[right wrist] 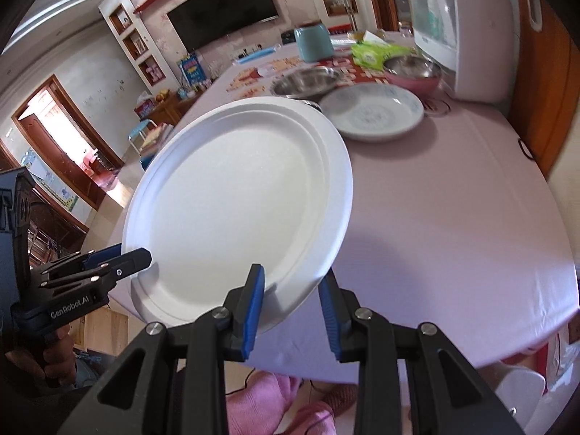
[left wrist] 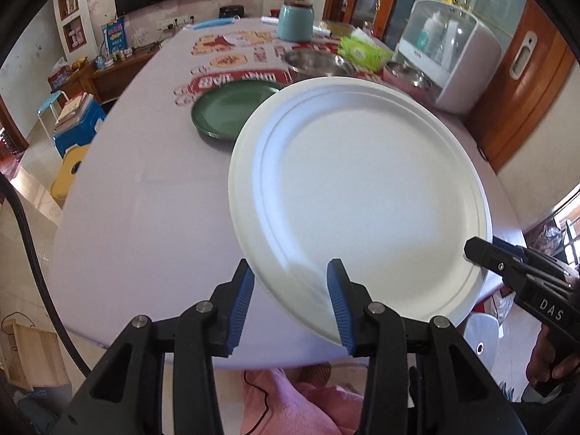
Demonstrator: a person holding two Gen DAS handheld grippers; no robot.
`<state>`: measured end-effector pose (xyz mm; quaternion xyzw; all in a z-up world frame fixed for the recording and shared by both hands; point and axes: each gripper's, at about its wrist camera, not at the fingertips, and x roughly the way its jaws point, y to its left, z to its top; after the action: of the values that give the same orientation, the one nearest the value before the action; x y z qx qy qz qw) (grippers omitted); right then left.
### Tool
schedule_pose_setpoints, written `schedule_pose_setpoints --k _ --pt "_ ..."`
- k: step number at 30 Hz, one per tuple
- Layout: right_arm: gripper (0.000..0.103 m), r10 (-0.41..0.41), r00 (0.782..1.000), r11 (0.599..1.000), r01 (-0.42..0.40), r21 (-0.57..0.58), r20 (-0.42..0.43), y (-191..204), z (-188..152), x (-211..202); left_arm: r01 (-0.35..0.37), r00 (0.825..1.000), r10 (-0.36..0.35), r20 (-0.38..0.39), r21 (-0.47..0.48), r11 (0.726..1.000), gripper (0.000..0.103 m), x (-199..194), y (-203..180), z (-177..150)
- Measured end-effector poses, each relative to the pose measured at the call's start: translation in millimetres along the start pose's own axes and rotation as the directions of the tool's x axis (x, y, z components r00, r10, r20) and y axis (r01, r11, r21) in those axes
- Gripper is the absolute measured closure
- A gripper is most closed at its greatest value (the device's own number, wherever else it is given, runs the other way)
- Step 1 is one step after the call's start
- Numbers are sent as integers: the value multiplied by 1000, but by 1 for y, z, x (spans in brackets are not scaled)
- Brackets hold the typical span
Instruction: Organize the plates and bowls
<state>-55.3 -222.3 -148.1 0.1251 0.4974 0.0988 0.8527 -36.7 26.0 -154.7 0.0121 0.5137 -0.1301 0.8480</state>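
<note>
A large white paper plate (left wrist: 362, 188) is held above the near end of the table, tilted. In the left wrist view the rim sits between the blue pads of my left gripper (left wrist: 291, 308); the jaws stand wide and I see no squeeze. My right gripper (right wrist: 291, 311) also straddles the plate (right wrist: 239, 195) rim with its jaws apart. Each gripper shows in the other's view at the plate's edge: the right gripper (left wrist: 482, 250), the left gripper (right wrist: 141, 255). A green plate (left wrist: 228, 110) lies farther on. A patterned white plate (right wrist: 373, 112) lies beyond.
The table (right wrist: 453, 217) has a pale pink cloth. A steel bowl (left wrist: 315, 61), a pink bowl with a steel one in it (right wrist: 413, 70), a teal jar (left wrist: 295, 21), a green tissue pack (left wrist: 362, 49) and a white appliance (left wrist: 453, 50) stand at the far end.
</note>
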Motion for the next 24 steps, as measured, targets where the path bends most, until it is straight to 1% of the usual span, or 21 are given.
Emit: schedule_pose_setpoints --k 7,16,24 --pt "72 -27 996 999 28 19 -82 -13 -15 9 -4 997 5 -77 12 1000 63 20 -12 -15" --pt "72 -51 986 998 58 39 -161 -22 -18 27 -1 987 3 -161 10 1000 63 48 -13 -14" --pt "72 -58 972 995 75 67 -227 -28 -18 46 -6 977 9 -211 15 1000 63 68 -15 -11"
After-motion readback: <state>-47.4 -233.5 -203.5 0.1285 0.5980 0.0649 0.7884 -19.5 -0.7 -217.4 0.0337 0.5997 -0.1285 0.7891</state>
